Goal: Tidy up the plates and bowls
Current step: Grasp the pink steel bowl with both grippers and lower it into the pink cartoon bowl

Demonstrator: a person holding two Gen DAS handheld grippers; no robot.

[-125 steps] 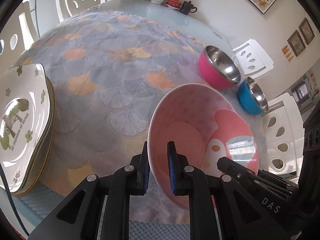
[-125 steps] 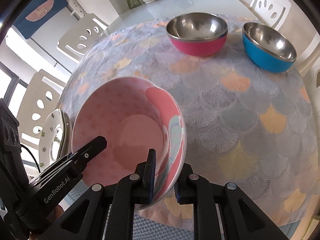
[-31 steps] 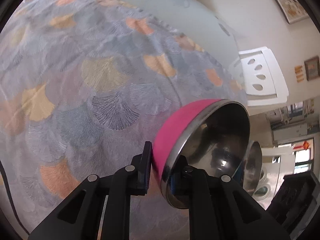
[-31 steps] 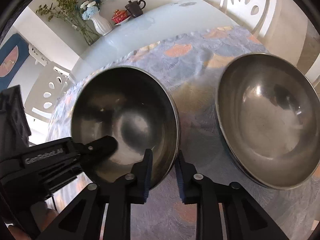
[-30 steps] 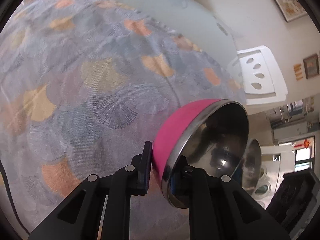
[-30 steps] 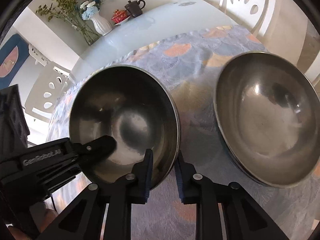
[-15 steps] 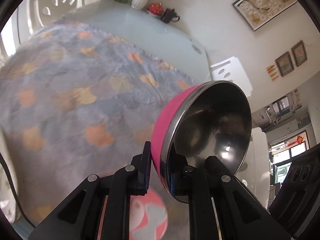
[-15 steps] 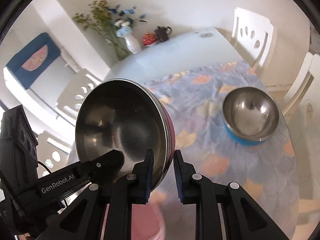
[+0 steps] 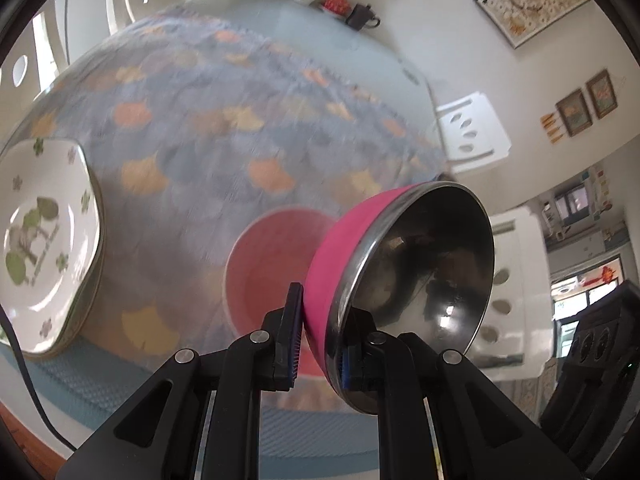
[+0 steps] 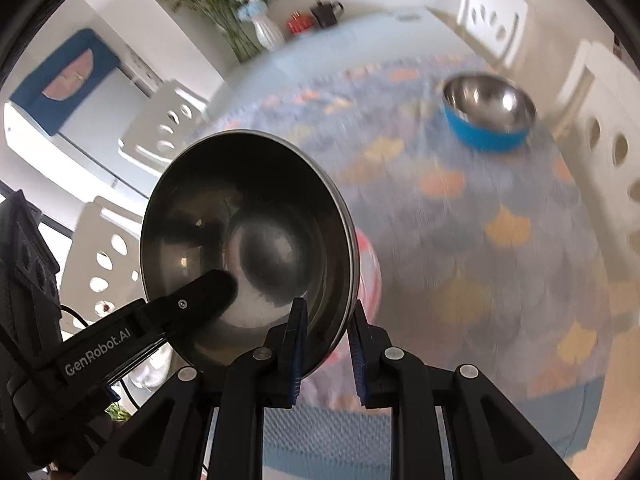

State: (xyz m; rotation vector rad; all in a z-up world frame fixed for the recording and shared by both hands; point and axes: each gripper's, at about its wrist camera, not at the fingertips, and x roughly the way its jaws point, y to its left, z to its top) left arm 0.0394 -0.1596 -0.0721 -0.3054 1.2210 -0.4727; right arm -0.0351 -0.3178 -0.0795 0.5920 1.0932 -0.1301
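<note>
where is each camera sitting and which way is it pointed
Left wrist view: sits on the left tool, looking forward and down along its fingers at the pink steel bowl it grips by the rim, a pink ceramic bowl and stacked plates on the table beyond; the other tool's body shows at right.
Right wrist view: sits on the right tool, gripping the same bowl's opposite rim, facing the blue bowl and a vase; the left tool reaches in from the left.
Shared: pink steel bowl, pink ceramic bowl, vase.

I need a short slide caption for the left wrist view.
Left gripper clamps the rim of a pink steel bowl above a pink ceramic bowl beside stacked plates.
</note>
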